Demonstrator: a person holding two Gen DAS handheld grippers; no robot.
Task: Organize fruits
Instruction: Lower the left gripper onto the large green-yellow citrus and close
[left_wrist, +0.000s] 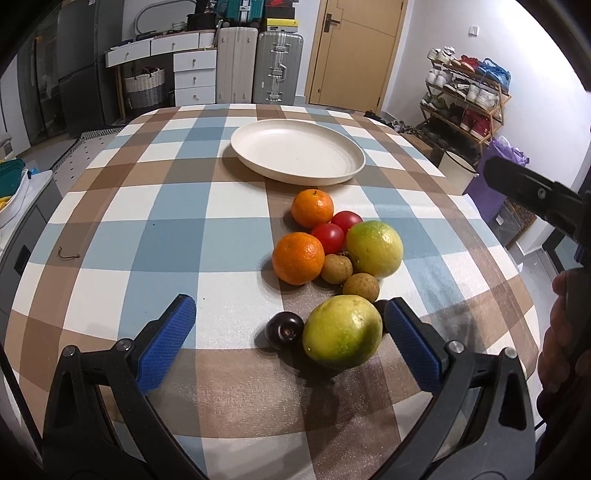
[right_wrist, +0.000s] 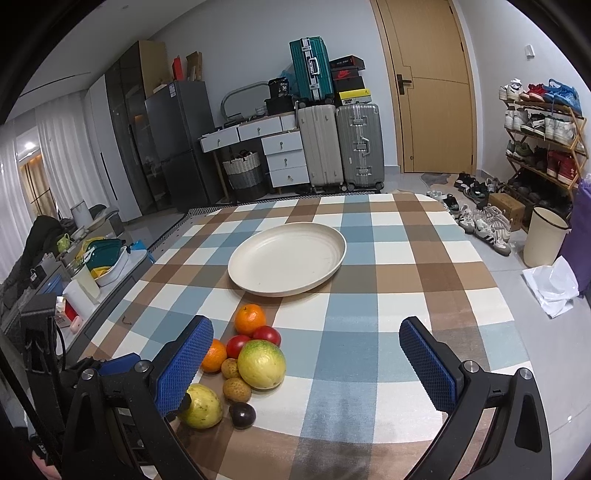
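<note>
A cream plate (left_wrist: 297, 152) stands empty on the checked tablecloth; it also shows in the right wrist view (right_wrist: 286, 258). In front of it lies a cluster of fruit: two oranges (left_wrist: 298, 257), two red tomatoes (left_wrist: 328, 237), two green-yellow citrus fruits (left_wrist: 342, 332), two brown longans (left_wrist: 336, 268) and dark plums (left_wrist: 283, 329). My left gripper (left_wrist: 290, 334) is open, its pads either side of the near citrus and plum, not touching. My right gripper (right_wrist: 306, 365) is open and empty, to the right of the fruit cluster (right_wrist: 261, 363).
The table (left_wrist: 147, 229) ends close behind the plate. Beyond are suitcases (right_wrist: 358, 144), white drawers, a wooden door and a shoe rack (right_wrist: 543, 136) at right. A cluttered side counter (right_wrist: 92, 266) runs along the table's left edge.
</note>
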